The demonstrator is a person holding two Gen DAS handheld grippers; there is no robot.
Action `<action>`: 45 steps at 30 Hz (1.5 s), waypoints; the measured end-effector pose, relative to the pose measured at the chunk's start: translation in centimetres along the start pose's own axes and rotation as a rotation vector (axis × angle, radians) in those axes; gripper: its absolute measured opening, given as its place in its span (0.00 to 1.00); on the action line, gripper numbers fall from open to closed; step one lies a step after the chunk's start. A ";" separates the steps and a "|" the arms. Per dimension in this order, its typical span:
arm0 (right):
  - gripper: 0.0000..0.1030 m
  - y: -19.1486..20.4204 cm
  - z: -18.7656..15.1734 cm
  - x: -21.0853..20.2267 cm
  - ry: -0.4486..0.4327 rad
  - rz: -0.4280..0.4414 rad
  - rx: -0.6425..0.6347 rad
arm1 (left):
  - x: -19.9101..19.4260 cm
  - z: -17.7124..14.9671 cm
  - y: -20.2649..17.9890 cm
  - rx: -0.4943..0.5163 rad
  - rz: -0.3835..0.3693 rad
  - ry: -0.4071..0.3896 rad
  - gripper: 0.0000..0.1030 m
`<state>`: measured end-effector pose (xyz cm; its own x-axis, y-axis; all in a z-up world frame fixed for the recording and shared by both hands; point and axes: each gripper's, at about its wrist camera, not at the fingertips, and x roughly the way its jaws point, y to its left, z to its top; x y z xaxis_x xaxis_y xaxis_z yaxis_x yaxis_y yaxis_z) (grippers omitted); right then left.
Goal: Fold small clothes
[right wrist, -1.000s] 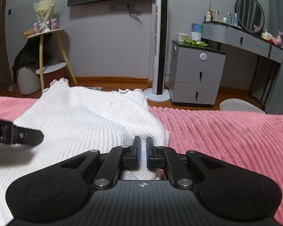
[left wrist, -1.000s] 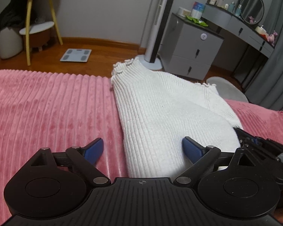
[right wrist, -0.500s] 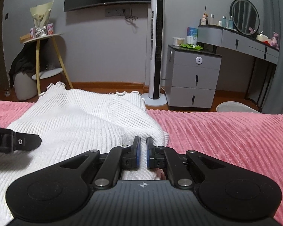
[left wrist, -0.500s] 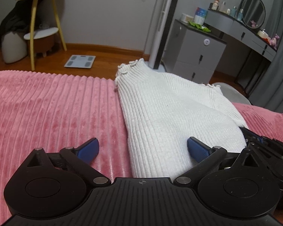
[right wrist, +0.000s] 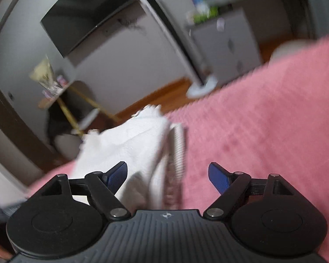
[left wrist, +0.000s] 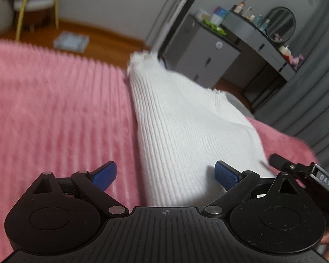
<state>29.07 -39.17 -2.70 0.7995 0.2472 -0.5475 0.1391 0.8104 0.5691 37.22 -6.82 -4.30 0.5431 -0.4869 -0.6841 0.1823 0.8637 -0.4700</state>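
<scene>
With both tongs open, right tongs [right wrist: 167, 175] still opening, nothing gripped. Left tongs [left wrist: 165, 174] astride sweater [left wrist: 186, 131] edge. Could snag and undo fold.

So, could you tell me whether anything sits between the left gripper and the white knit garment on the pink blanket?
Nothing visible does. The left gripper hangs open right over the near end of the white knit garment, with only the pink blanket around it. The right gripper, its jaws opening, is off at the garment's far edge.
</scene>
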 end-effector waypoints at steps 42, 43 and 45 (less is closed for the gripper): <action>0.64 12.8 -8.0 3.7 0.138 0.025 -0.142 | -7.3 -0.5 4.7 0.115 0.299 -0.028 0.58; 0.64 12.3 -8.0 2.7 0.116 0.033 -0.115 | -8.1 -1.1 4.7 0.118 0.294 -0.048 0.59; 0.64 11.5 -8.3 0.3 0.068 0.052 -0.057 | -9.8 -2.7 4.5 0.118 0.255 -0.071 0.66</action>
<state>26.08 -25.37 -1.43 0.7627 0.3238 -0.5599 0.0636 0.8239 0.5632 30.49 1.49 -1.23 0.6387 -0.2450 -0.7294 0.1240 0.9684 -0.2166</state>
